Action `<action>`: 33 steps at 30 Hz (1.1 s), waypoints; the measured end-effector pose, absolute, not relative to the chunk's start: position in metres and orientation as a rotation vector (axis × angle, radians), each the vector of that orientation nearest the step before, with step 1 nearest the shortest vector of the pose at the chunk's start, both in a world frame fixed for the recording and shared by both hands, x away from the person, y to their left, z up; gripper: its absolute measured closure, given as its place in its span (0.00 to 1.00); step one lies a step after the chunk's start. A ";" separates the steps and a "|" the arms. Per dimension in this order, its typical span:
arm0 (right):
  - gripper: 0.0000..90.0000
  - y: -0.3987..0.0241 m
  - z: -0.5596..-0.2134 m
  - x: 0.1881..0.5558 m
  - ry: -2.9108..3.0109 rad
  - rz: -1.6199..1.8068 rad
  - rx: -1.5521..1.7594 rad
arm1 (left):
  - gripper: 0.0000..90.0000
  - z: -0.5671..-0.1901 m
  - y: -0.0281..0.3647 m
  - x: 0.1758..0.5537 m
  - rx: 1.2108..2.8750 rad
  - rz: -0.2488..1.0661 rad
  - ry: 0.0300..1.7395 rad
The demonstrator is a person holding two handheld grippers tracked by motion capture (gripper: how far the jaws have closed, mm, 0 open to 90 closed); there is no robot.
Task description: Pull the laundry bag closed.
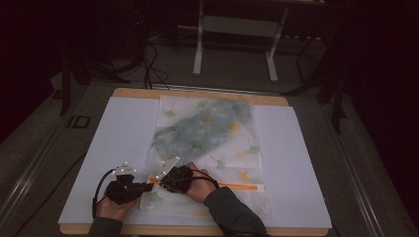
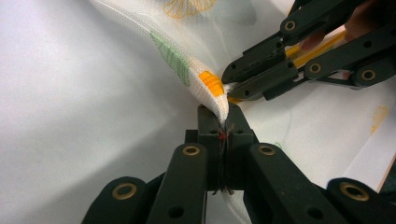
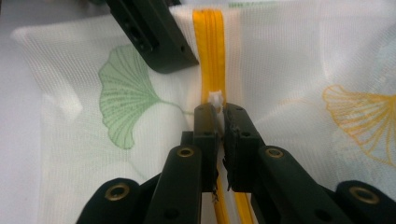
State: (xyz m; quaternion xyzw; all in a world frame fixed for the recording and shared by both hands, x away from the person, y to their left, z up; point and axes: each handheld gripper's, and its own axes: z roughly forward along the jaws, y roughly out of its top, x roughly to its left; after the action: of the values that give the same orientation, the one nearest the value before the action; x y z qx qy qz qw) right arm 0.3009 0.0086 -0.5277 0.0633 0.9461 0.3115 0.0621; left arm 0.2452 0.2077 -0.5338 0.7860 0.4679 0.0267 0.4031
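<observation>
Mesh bag | left gripper is pinching its corner | right gripper is clamping the white zip pull | orange zip seemingly closed, opening barely starting.

Black grippers, brass-ringed pivots, black cables, grey sleeves.

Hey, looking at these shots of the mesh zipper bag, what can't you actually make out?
- What is inside the mesh bag: high view, a blue-green mass blurred by the dim light and the printed mesh.
- The white zipper pull: right gripper view, mostly hidden between the right gripper jaws.
- The bag corner pinched by the left gripper: left gripper view, hidden between its shut jaws.
- The orange zipper: right gripper view, cut off at the top edge.
</observation>
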 end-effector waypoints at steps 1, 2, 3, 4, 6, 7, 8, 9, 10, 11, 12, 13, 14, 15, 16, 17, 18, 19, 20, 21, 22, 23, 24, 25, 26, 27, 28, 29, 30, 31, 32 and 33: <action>0.94 0.008 -0.527 0.301 2.859 0.934 0.191 | 0.98 -0.534 0.208 0.245 1.976 0.064 1.181; 0.94 0.007 -0.527 0.300 2.860 0.932 0.195 | 0.98 -0.533 0.209 0.245 1.971 0.061 1.181; 0.94 0.007 -0.527 0.300 2.861 0.924 0.196 | 0.98 -0.533 0.209 0.245 1.971 0.061 1.181; 0.94 0.007 -0.527 0.300 2.861 0.924 0.196 | 0.98 -0.533 0.210 0.245 1.964 0.059 1.183; 0.94 0.005 -0.527 0.300 2.857 0.914 0.186 | 0.98 -0.532 0.211 0.244 1.958 0.060 1.182; 0.94 0.003 -0.526 0.300 2.859 0.902 0.188 | 0.98 -0.532 0.211 0.244 1.954 0.061 1.182; 0.94 0.003 -0.526 0.300 2.859 0.902 0.188 | 0.98 -0.532 0.211 0.244 1.951 0.061 1.182; 0.94 0.002 -0.526 0.299 2.857 0.894 0.190 | 0.98 -0.531 0.211 0.244 1.950 0.064 1.180; 0.94 0.002 -0.526 0.299 2.857 0.894 0.190 | 0.98 -0.531 0.211 0.244 1.950 0.064 1.180; 0.94 0.001 -0.526 0.300 2.856 0.886 0.180 | 0.98 -0.532 0.211 0.244 1.948 0.063 1.181; 0.94 0.000 -0.526 0.300 2.857 0.886 0.180 | 0.98 -0.532 0.212 0.244 1.947 0.062 1.180; 0.94 -0.002 -0.525 0.300 2.861 0.871 0.182 | 0.98 -0.532 0.212 0.244 1.947 0.063 1.179; 0.94 -0.002 -0.525 0.300 2.861 0.871 0.182 | 0.98 -0.532 0.212 0.244 1.947 0.063 1.179; 0.94 -0.005 -0.525 0.300 2.864 0.868 0.186 | 0.98 -0.531 0.212 0.243 1.945 0.062 1.180; 0.94 -0.005 -0.525 0.300 2.864 0.868 0.186 | 0.98 -0.531 0.212 0.243 1.945 0.062 1.180; 0.94 -0.006 -0.525 0.300 2.865 0.867 0.188 | 0.98 -0.531 0.212 0.243 1.945 0.064 1.179; 0.94 -0.006 -0.525 0.300 2.865 0.867 0.188 | 0.98 -0.531 0.212 0.243 1.945 0.064 1.179; 0.94 -0.007 -0.525 0.300 2.865 0.854 0.185 | 0.98 -0.531 0.212 0.243 1.947 0.067 1.179; 0.94 -0.007 -0.525 0.300 2.865 0.854 0.185 | 0.98 -0.531 0.212 0.243 1.947 0.067 1.179; 0.94 -0.008 -0.525 0.300 2.864 0.853 0.184 | 0.98 -0.531 0.213 0.243 1.944 0.069 1.180; 0.94 -0.008 -0.525 0.300 2.864 0.853 0.184 | 0.98 -0.531 0.213 0.243 1.944 0.069 1.180; 0.94 -0.009 -0.524 0.300 2.865 0.849 0.187 | 0.98 -0.531 0.213 0.243 1.942 0.066 1.178; 0.94 -0.009 -0.524 0.300 2.865 0.849 0.187 | 0.98 -0.531 0.213 0.243 1.942 0.069 1.179; 0.94 -0.010 -0.524 0.300 2.867 0.838 0.177 | 0.98 -0.531 0.214 0.243 1.941 0.069 1.179; 0.94 -0.010 -0.524 0.300 2.867 0.838 0.177 | 0.98 -0.531 0.214 0.243 1.942 0.070 1.180; 0.94 -0.012 -0.524 0.300 2.865 0.830 0.182 | 0.98 -0.531 0.214 0.243 1.941 0.069 1.179; 0.94 -0.012 -0.524 0.300 2.865 0.830 0.182 | 0.98 -0.531 0.214 0.243 1.942 0.070 1.180; 0.94 -0.013 -0.523 0.300 2.872 0.815 0.173 | 0.98 -0.531 0.214 0.243 1.942 0.069 1.181; 0.94 -0.013 -0.523 0.300 2.872 0.815 0.173 | 0.98 -0.531 0.214 0.243 1.942 0.069 1.181; 0.94 -0.014 -0.522 0.299 2.880 0.798 0.183 | 0.98 -0.531 0.215 0.243 1.941 0.069 1.182; 0.94 -0.014 -0.522 0.299 2.880 0.798 0.183 | 0.98 -0.531 0.215 0.243 1.941 0.069 1.182; 0.94 -0.016 -0.522 0.299 2.877 0.798 0.184 | 0.98 -0.531 0.215 0.242 1.943 0.071 1.181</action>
State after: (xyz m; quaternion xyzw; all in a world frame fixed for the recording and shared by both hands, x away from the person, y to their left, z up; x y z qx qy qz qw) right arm 0.2993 -0.0159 -0.5222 0.0613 0.9591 0.2660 0.0751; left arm 0.2425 0.2145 -0.5308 0.7752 0.4712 0.0281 0.4197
